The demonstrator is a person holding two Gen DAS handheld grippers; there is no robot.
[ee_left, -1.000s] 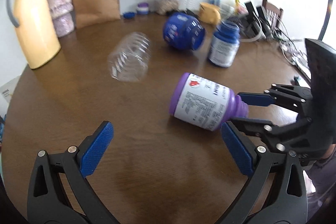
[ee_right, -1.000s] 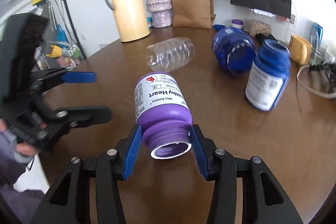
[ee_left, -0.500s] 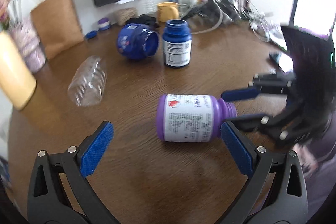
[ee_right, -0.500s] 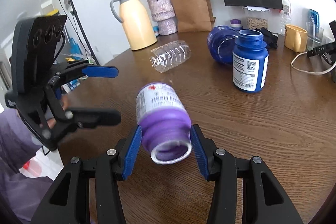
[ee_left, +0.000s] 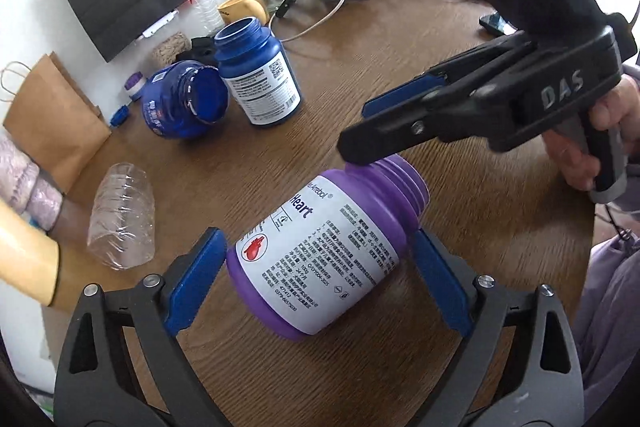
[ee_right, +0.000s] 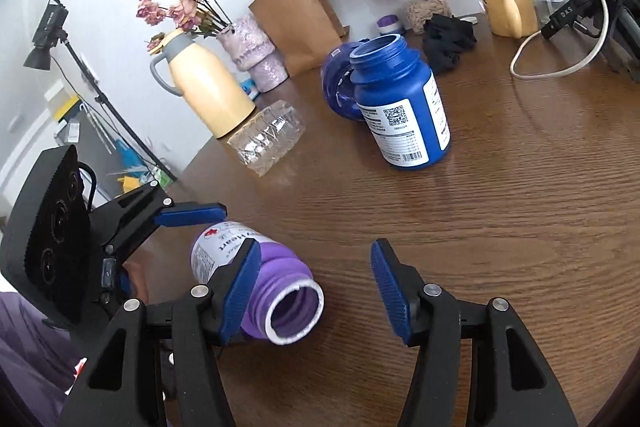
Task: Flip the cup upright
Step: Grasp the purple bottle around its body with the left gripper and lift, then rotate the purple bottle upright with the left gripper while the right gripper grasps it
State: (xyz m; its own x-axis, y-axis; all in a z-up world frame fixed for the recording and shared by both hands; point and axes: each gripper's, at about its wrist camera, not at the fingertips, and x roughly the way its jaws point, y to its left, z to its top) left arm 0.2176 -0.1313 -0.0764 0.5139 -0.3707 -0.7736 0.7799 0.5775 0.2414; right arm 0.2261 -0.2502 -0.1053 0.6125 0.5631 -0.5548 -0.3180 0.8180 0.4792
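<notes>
A purple bottle [ee_left: 320, 251] with a white label and no lid is tilted, its open mouth [ee_right: 296, 315] pointing up and to the right in the left wrist view. My left gripper [ee_left: 316, 275] is shut on the bottle's body, one blue pad on each side. My right gripper [ee_right: 314, 291] stands open. Its left pad lies beside the bottle's neck and its right pad is well clear. In the left wrist view the right gripper [ee_left: 376, 127] hovers just above the neck, held by a hand [ee_left: 600, 147].
On the brown round table [ee_left: 400, 39] stand an upright blue bottle [ee_left: 258, 75], a dark blue jar [ee_left: 184, 103] on its side and a clear plastic bottle [ee_left: 122, 219] lying down. A yellow jug [ee_right: 204, 91], paper bag [ee_right: 296, 23], mug [ee_right: 510, 11] and cables [ee_right: 560, 63] line the far edge.
My right gripper has opened and let go of the bottle's neck. My left gripper has closed in on the bottle's body, and the bottle now tilts mouth-up.
</notes>
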